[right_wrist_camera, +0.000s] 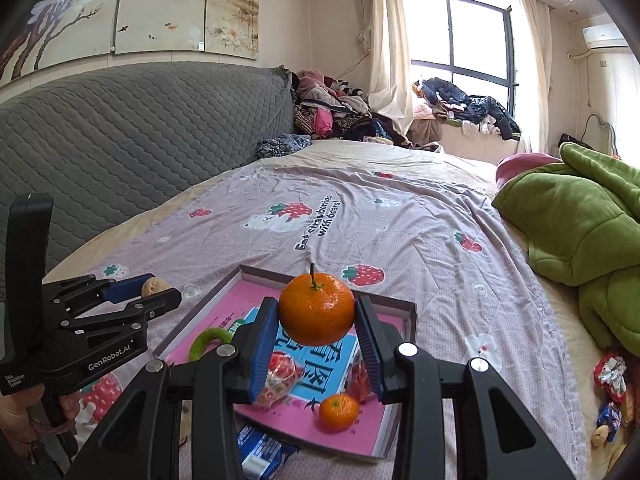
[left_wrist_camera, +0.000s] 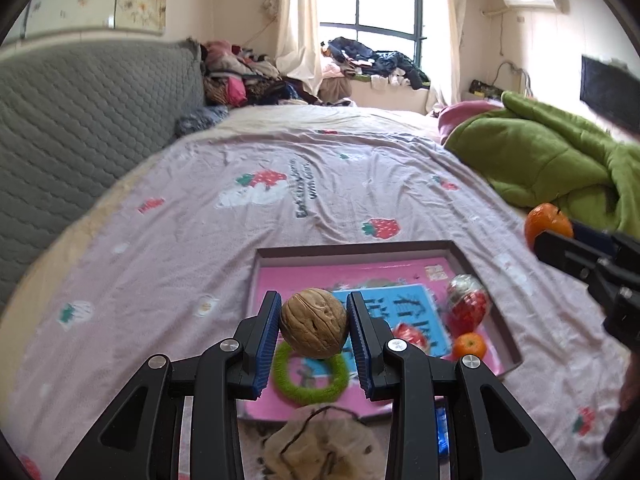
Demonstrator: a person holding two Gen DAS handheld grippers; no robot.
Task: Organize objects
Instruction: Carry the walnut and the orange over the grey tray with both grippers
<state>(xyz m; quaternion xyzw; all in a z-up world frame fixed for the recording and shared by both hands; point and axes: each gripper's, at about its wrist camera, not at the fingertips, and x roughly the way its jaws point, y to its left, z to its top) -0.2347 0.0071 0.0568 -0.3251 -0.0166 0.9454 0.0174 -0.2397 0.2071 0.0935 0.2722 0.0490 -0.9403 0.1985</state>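
1. Left wrist view: the left gripper (left_wrist_camera: 313, 322) has its 2 blue-padded jaws clamped on a walnut (left_wrist_camera: 313, 323), which hangs clear above the tray (left_wrist_camera: 352, 249).
2. The tray is a shallow box lid with a pink printed floor, lying on the strawberry-print bedsheet (left_wrist_camera: 200, 208). Inside it are a green fuzzy ring (left_wrist_camera: 310, 376) (partly hidden behind the walnut), a small mandarin (left_wrist_camera: 469, 346) near its right wall, and 2 red foil-wrapped sweets (left_wrist_camera: 468, 304), 1 of them mostly behind the right finger.
3. Below the tray's near edge lies a pale, blurred lump (left_wrist_camera: 320, 444); what it is I cannot tell.
4. At the right edge the right gripper (left_wrist_camera: 538, 236) shows side-on, carrying a large mandarin (left_wrist_camera: 546, 222), with a green blanket (left_wrist_camera: 552, 160) behind it.
5. Right wrist view: the right gripper (right_wrist_camera: 316, 314) has its jaws pressed on either side of the large mandarin (right_wrist_camera: 316, 308), stem upward, held above the tray (right_wrist_camera: 408, 316).
6. On the tray floor below sit the small mandarin (right_wrist_camera: 339, 411), the sweets (right_wrist_camera: 280, 376) and the green fuzzy ring (right_wrist_camera: 210, 342) by the left wall.
7. A blue wrapper (right_wrist_camera: 260, 450) lies on the bedsheet (right_wrist_camera: 400, 220) just beside the tray's near edge.
8. At left, the left gripper (right_wrist_camera: 154, 286) is seen side-on with the walnut (right_wrist_camera: 154, 286) between its fingers, a hand (right_wrist_camera: 20, 416) on its handle.
9. More wrapped sweets (right_wrist_camera: 610, 374) lie on the sheet at far right, near the green blanket (right_wrist_camera: 580, 220).
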